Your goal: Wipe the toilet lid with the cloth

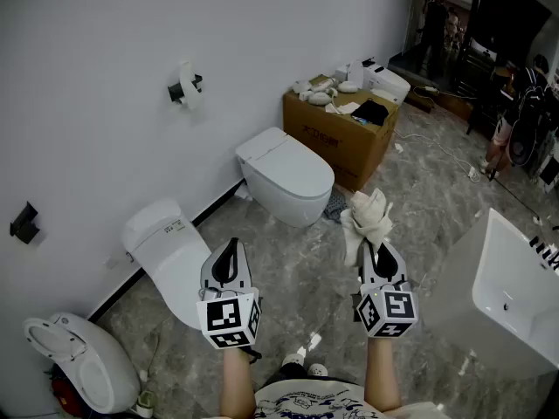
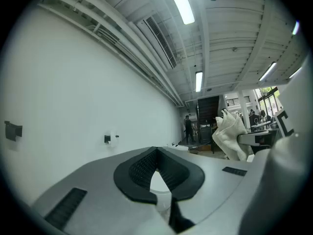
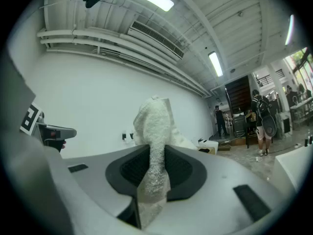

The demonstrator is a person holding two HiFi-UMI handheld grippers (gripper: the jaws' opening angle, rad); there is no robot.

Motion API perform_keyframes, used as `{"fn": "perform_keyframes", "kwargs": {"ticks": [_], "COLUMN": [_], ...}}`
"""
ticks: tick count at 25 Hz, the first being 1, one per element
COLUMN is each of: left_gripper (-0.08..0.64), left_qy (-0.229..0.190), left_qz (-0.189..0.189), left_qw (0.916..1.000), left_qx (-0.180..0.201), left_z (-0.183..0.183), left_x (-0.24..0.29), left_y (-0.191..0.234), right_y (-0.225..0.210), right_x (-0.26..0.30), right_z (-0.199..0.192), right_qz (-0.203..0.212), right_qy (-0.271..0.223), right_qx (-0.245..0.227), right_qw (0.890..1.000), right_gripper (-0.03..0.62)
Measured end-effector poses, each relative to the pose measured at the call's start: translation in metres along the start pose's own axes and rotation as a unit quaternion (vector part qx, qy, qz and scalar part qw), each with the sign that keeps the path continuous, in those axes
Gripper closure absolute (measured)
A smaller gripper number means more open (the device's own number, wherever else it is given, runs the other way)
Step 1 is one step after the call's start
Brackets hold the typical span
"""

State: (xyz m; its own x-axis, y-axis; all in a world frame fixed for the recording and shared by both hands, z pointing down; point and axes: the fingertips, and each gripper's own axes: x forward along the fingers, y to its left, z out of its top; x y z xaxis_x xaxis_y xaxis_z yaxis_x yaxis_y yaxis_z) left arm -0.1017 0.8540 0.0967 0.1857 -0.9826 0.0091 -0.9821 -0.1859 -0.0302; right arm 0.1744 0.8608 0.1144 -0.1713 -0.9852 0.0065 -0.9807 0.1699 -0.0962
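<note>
Cloth (image 1: pixel 367 216), a white bunch right of the middle in the head view, is pinched in the right claw (image 1: pixel 373 250), well apart from the toilet lid (image 1: pixel 177 260) at lower left, and might slip out on the way there; the left claw (image 1: pixel 231 244) is clenched on nothing.

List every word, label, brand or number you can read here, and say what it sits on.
Nothing reads clearly.
Cardboard box: dark print on its front, too blurred to read.
Nearest toilet: small label on top, too small to read.
Shirt: print, illegible.
Left gripper and right gripper cubes: square markers only, no words.
</note>
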Motion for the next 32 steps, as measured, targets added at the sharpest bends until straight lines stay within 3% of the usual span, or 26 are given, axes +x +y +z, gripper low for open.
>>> {"fn": "perform_keyframes", "kwargs": {"ticks": [20, 32], "left_gripper": [0.557, 0.557], "left_qy": [0.001, 0.027], "left_qz": [-0.009, -0.016], "left_qw": [0.9999, 0.9995], "left_qx": [-0.004, -0.011], "left_z": [-0.015, -0.043], "left_x": [0.04, 0.092], "left_y": [0.032, 0.051], "right_y": [0.01, 0.008], "right_x": [0.041, 0.091], "right_z": [-0.014, -0.033], "right_qz": [-0.021, -0.026], "right_qy": [-0.007, 0.014], "right_qx": [0.014, 0.013], "right_qw": [1.0, 0.999], "right_gripper": [0.509, 0.509]}}
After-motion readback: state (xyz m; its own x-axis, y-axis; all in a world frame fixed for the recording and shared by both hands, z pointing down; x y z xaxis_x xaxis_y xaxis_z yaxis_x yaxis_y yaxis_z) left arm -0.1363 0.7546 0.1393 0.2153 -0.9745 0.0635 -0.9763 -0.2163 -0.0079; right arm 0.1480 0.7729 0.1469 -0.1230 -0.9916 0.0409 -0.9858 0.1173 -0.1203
